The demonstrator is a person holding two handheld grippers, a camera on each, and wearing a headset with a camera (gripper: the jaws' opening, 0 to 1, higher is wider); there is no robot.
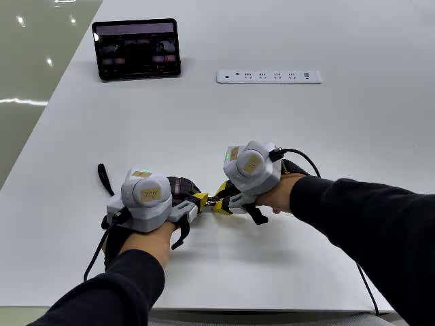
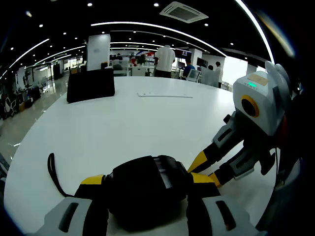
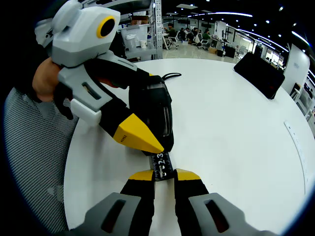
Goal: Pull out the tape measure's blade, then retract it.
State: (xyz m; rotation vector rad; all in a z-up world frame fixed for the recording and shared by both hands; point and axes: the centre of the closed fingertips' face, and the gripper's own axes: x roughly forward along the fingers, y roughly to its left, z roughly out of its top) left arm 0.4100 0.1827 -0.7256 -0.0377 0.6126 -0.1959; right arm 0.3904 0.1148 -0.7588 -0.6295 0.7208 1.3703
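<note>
Clamps black, rounded plastic tape measure [image 3: 156, 108] between yellow-tipped jaws of left gripper [image 2: 148, 179], flat on white desk [image 1: 272, 122] near its front edge. Pinches short drawn-out stretch of dark numbered blade [image 3: 160, 164] with right gripper [image 3: 165, 175], just beside case mouth. Shows dark tablet [image 1: 136, 49] toward far left corner, white power strip [image 1: 268, 77] along far edge.

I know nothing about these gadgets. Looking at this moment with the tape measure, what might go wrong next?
1. The right gripper pinches only the short bit of blade that is out; it may slip free and snap back.
2. The left gripper clamps the rounded black tape measure by its sides; a hard pull might twist it or drag it out of the jaws.
</note>
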